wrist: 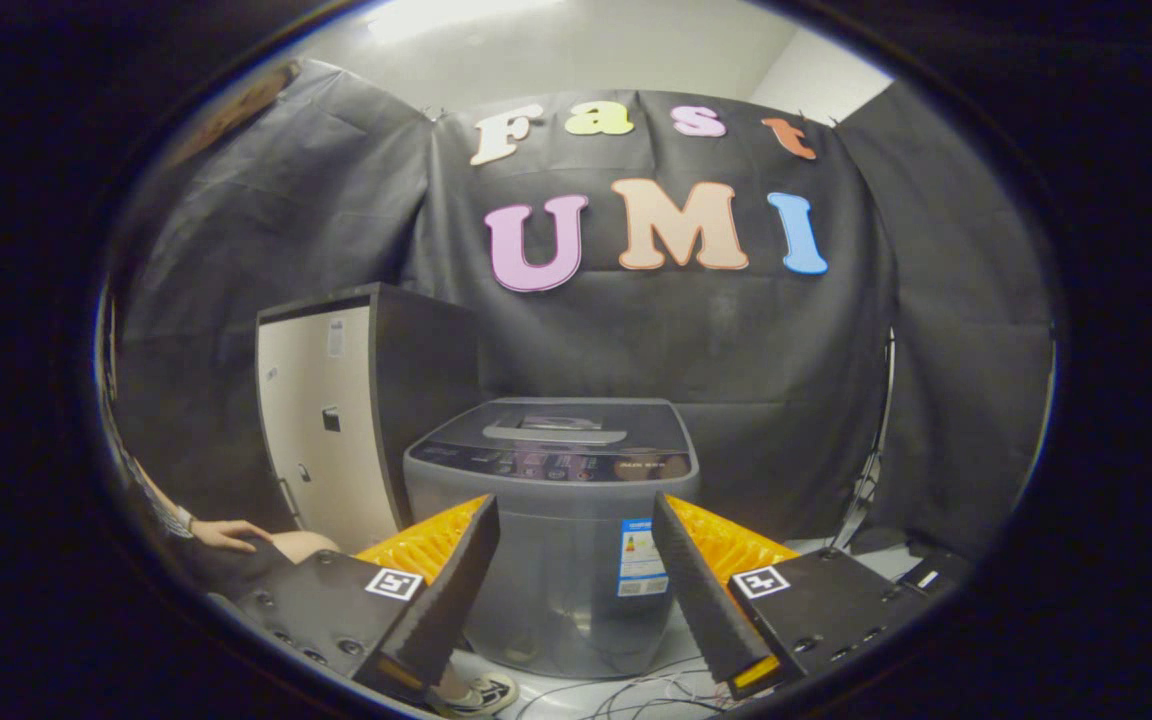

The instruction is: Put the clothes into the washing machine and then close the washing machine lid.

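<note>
Right now we hold the gripper (576, 560) with fingers spread and empty, facing the washing machine (551, 530) just beyond them, its lid (556, 425) down. No clothes visible; next, we judge, finding them.

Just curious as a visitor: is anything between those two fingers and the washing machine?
No. In the gripper view the open gripper holds nothing, and the washing machine, lid down, stands beyond the fingers across bare floor; cables lie lower down.
</note>
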Demonstrator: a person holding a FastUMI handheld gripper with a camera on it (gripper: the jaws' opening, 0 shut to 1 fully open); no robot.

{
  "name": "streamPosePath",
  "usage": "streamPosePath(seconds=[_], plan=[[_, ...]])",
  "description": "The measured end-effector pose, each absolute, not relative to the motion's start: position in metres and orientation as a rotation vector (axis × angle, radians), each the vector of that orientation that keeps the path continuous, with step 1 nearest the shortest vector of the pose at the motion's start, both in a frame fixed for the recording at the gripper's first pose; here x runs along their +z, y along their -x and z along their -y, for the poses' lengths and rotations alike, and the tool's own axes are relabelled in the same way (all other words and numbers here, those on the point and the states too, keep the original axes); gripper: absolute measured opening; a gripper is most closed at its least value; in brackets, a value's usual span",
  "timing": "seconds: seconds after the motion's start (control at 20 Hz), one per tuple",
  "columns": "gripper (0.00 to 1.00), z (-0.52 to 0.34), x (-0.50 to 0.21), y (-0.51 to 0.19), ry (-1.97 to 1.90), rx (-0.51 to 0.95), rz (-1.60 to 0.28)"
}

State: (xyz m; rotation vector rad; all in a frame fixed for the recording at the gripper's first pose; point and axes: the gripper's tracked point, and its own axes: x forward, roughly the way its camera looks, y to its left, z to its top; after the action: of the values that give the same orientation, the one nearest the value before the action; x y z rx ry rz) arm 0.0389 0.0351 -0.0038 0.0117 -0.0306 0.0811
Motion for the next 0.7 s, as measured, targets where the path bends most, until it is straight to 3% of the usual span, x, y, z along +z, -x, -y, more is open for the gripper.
streamPosePath(seconds=[0.7], plan=[[0.96,-0.0346,-0.0078,-0.0336,-0.003,0.095,0.034]])
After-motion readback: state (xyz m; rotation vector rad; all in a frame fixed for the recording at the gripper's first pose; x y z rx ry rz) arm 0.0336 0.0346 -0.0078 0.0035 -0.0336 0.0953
